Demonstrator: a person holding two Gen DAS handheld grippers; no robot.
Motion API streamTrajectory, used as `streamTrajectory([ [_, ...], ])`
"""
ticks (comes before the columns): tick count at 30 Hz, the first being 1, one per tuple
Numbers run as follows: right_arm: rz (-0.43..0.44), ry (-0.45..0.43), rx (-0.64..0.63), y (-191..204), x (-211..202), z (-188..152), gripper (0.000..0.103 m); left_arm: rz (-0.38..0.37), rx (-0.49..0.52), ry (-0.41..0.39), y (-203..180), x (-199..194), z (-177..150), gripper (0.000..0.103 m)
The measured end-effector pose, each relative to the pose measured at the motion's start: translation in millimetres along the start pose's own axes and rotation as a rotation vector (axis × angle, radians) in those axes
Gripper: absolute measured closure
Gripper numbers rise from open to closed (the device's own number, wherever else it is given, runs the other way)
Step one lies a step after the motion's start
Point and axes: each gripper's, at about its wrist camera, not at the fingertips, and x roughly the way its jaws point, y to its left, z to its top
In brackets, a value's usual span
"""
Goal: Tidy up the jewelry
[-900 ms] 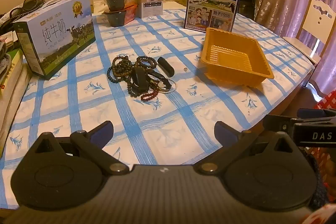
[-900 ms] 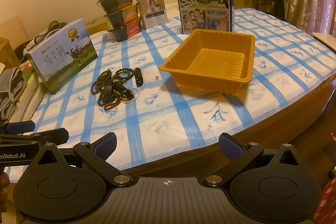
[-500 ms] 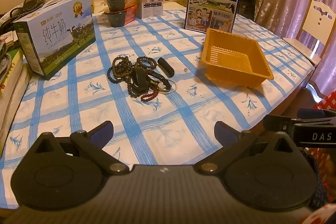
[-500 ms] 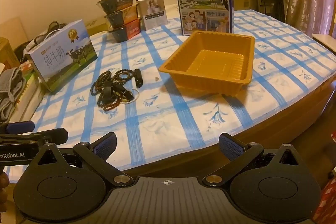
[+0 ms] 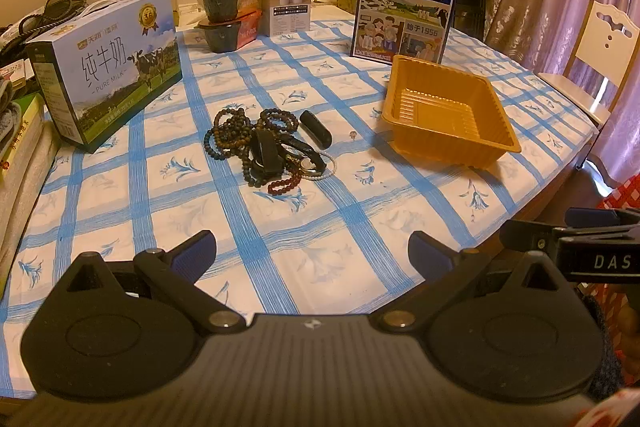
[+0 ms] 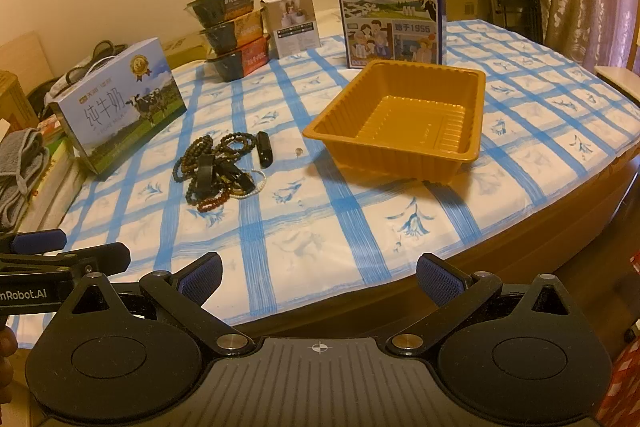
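Left wrist view — jewelry pile (image 5: 266, 151) tangled, pieces indistinguishable.

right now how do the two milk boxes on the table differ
The pale milk box lies long side down at the left edge of the table; the dark blue milk box stands upright at the far side, just behind the orange tray. The pale one shows a cow on a green field; the blue one shows cartoon people and a landscape. The pale one looks longer and lower. Both carry the same three large characters.
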Motion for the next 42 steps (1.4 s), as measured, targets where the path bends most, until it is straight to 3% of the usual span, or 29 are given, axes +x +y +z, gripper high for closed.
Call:
streamTrajectory([
  [42, 0.001, -0.006, -0.011, 5.6, -2.0, 5.2, 0.0, -0.005, -0.003, -0.005, 0.1, -0.1, -0.2, 0.001],
])
